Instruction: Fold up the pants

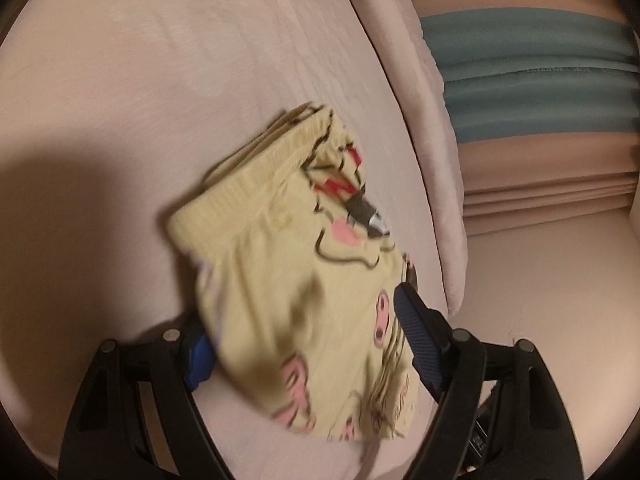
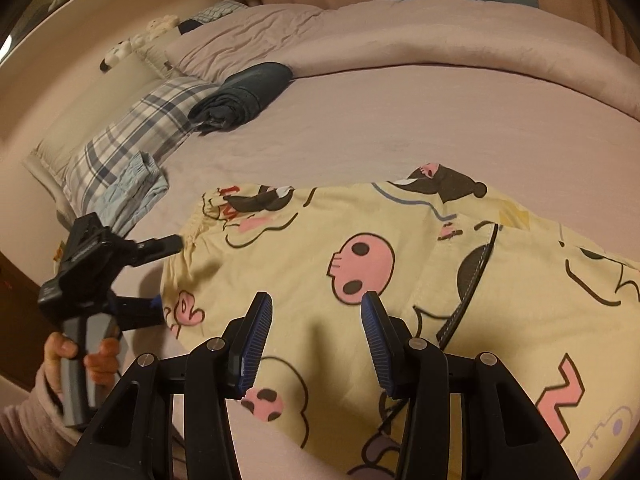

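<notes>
Yellow cartoon-print pants [image 2: 400, 264] lie spread on the pink bed sheet [image 2: 360, 128], waistband to the left. My left gripper [image 2: 166, 272] is at the waistband end, its two fingers wide apart with the fabric between them; in the left wrist view the pants [image 1: 296, 280] fill the gap between the blue pads [image 1: 416, 332] of the left gripper [image 1: 304, 332]. The cloth there is blurred. My right gripper [image 2: 316, 304] is open and hovers just above the middle of the pants, holding nothing.
A folded dark garment [image 2: 244, 96] lies at the head of the bed. A plaid pillow [image 2: 132, 132] and a folded light blue garment [image 2: 132, 192] lie at left. A rumpled duvet [image 2: 440, 40] runs along the far side. The bed edge [image 1: 424, 120] drops toward curtains at right.
</notes>
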{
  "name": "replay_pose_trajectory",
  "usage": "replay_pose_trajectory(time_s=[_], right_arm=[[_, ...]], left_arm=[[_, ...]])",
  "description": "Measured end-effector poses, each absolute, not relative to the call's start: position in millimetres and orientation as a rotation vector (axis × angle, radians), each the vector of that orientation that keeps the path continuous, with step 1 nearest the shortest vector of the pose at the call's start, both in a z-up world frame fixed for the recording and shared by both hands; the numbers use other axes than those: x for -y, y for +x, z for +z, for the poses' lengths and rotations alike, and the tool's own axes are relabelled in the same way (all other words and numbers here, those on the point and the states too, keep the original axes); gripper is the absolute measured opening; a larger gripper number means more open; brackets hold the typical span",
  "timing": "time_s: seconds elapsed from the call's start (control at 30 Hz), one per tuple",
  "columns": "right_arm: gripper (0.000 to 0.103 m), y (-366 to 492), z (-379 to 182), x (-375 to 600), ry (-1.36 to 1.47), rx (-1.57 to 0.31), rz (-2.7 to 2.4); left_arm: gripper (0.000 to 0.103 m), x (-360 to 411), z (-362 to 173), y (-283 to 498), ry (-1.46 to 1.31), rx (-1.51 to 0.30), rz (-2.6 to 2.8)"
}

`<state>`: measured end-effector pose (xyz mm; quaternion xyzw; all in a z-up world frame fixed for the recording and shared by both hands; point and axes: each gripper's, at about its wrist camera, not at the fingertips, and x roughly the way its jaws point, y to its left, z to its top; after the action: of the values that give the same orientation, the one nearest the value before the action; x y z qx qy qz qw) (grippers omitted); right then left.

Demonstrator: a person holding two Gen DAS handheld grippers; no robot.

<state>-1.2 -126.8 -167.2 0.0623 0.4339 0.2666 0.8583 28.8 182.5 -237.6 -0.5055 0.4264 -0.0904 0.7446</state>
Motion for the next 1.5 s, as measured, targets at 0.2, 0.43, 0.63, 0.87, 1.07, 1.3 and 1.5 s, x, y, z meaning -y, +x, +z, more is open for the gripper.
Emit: replay_pose_trajectory(time_s=[0.2, 0.43, 0.63, 0.87, 1.07, 1.3, 1.5], right_arm=[[0.045, 30, -183, 116, 0.045, -0.986, 0.465], [0.028, 32, -210, 79, -0.192, -1.045, 0.428], [0.028, 20, -191, 106, -0.033, -1.018, 0.464], [0.028, 26, -205, 121, 0.043, -1.058, 0.506], [0.028, 24, -188, 180, 0.296, -0.983, 0.514], [0.028, 28, -213, 257, 0.639, -1.008, 0.441], [0.041, 13, -240, 311, 1.074, -0.916, 0.486]], left_arm=[[0.007, -175, -250, 35, -1.07, -0.97, -0.169], [0.006, -165, -215, 35, -0.845, -0.903, -0.141], [0.006, -139, -191, 38, -0.647, -0.852, -0.143], [0.006, -116, -178, 42, -0.56, -0.846, -0.156], [0.006, -86, -153, 42, -0.463, -0.822, -0.207], [0.006, -18, -127, 45, -0.321, -0.799, -0.343], [0.006, 62, -131, 45, -0.14, -0.822, -0.475]])
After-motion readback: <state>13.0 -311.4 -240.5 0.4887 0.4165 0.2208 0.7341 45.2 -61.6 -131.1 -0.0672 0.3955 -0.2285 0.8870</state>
